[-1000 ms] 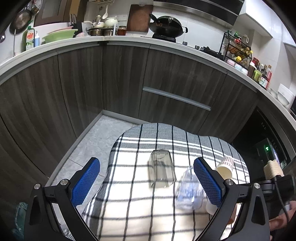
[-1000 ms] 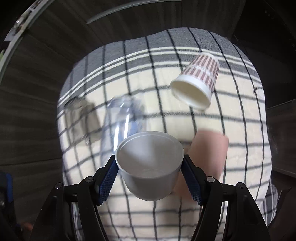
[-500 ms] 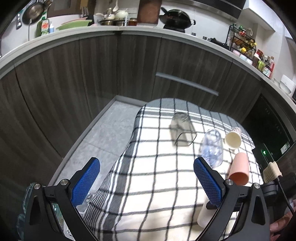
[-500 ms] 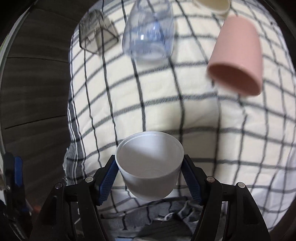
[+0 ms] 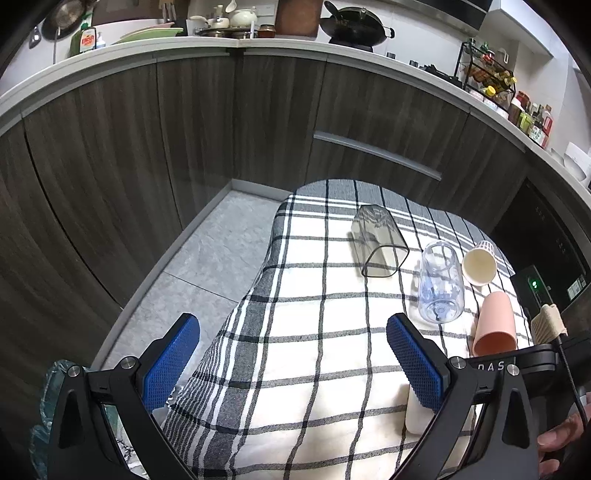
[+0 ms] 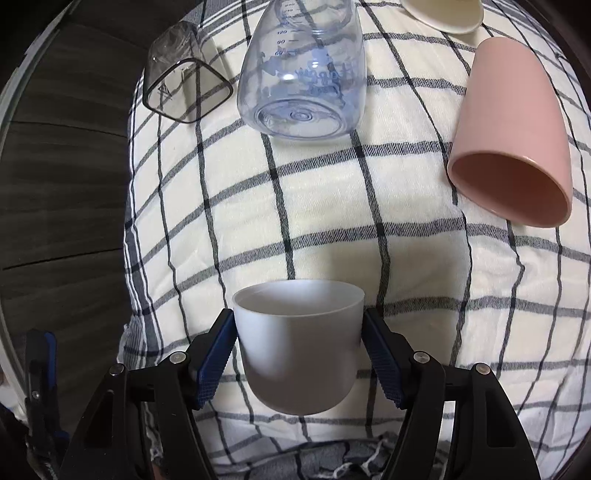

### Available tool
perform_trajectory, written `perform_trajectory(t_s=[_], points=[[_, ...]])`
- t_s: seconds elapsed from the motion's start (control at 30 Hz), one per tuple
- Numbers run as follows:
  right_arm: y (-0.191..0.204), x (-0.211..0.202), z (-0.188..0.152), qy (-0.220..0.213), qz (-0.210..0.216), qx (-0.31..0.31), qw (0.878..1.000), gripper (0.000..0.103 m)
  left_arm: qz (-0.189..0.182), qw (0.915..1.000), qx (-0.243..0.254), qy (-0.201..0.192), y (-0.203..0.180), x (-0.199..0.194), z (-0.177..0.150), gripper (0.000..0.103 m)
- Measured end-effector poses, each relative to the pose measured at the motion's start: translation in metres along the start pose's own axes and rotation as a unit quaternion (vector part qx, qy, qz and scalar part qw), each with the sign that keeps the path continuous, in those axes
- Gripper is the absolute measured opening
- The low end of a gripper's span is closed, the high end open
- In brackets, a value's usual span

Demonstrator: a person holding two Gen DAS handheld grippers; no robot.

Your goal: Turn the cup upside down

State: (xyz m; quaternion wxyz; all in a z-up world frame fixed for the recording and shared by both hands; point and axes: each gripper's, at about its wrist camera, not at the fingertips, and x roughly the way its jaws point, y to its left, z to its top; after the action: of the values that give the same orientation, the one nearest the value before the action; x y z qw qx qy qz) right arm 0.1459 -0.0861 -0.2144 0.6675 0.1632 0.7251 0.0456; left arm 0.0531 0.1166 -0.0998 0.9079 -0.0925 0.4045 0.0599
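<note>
My right gripper (image 6: 299,347) is shut on a white plastic cup (image 6: 299,343), its blue pads on both sides, mouth facing away and slightly up, over the near part of the checked cloth (image 6: 332,221). A sliver of that cup (image 5: 417,417) shows behind my left gripper's right finger. My left gripper (image 5: 291,362) is open and empty, above the cloth's near left edge.
On the cloth lie a pink cup (image 6: 513,129) at right, a clear bottle (image 6: 303,74), a smoky square glass (image 6: 184,85) at left and a paper cup (image 6: 443,13) at the far edge. Dark cabinets (image 5: 258,110) and floor (image 5: 214,258) surround the table.
The right gripper has pulled back toward the near edge and tilted the white cup, so its side wall now shows more than its inside. The left gripper has drawn back and left.
</note>
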Motion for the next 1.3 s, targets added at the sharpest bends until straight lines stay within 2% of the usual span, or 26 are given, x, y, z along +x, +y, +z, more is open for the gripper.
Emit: perform_trajectory(t_s=[0.1,0.2,0.23,0.33,0.5,0.57,0.67,0.7,0.77,0.9,1.03,1.2,1.3], points=[[-0.001,-0.001,0.001,-0.008,-0.002,0.001,1.000,0.082,0.000,1.0000,0.007,-0.001,-0.003,-0.001,-0.001,0.103],[0.000,-0.007,-0.001,-0.017,0.005,-0.006,1.000,0.083,-0.004,0.9999,0.012,-0.004,-0.007,-0.005,-0.003,0.103],[0.001,-0.010,-0.002,-0.011,0.022,-0.021,0.999,0.083,-0.008,0.9999,0.013,-0.006,-0.007,-0.007,-0.005,0.103],[-0.003,-0.025,-0.008,-0.033,0.036,-0.026,0.998,0.083,-0.028,0.9993,0.017,-0.020,-0.014,-0.013,-0.013,0.103],[-0.023,-0.070,-0.036,-0.132,0.040,-0.047,0.989,0.083,-0.057,0.9966,0.036,-0.046,-0.039,-0.020,-0.037,0.103],[-0.039,-0.093,-0.056,-0.198,0.026,-0.059,0.978,0.083,-0.065,0.9948,0.045,-0.064,-0.053,-0.023,-0.049,0.103],[-0.059,-0.117,-0.080,-0.281,-0.004,-0.072,0.957,0.086,-0.068,0.9889,0.062,-0.117,-0.074,-0.034,-0.067,0.103],[-0.065,-0.123,-0.088,-0.308,-0.016,-0.076,0.948,0.088,-0.068,0.9855,0.080,-0.134,-0.084,-0.038,-0.073,0.103],[-0.078,-0.132,-0.105,-0.354,-0.034,-0.080,0.931,0.089,-0.070,0.9808,0.114,-0.142,-0.101,-0.041,-0.080,0.103],[-0.096,-0.142,-0.123,-0.395,-0.054,-0.090,0.913,0.089,-0.092,0.9752,0.149,-0.136,-0.121,-0.037,-0.090,0.103],[-0.104,-0.144,-0.133,-0.422,-0.059,-0.095,0.900,0.089,-0.111,0.9759,0.137,-0.129,-0.121,-0.032,-0.099,0.103],[-0.111,-0.141,-0.149,-0.464,-0.073,-0.094,0.878,0.089,-0.081,0.9779,0.151,-0.119,-0.132,-0.013,-0.117,0.102],[-0.113,-0.137,-0.155,-0.475,-0.083,-0.096,0.871,0.089,-0.086,0.9772,0.159,-0.112,-0.137,-0.004,-0.124,0.101]])
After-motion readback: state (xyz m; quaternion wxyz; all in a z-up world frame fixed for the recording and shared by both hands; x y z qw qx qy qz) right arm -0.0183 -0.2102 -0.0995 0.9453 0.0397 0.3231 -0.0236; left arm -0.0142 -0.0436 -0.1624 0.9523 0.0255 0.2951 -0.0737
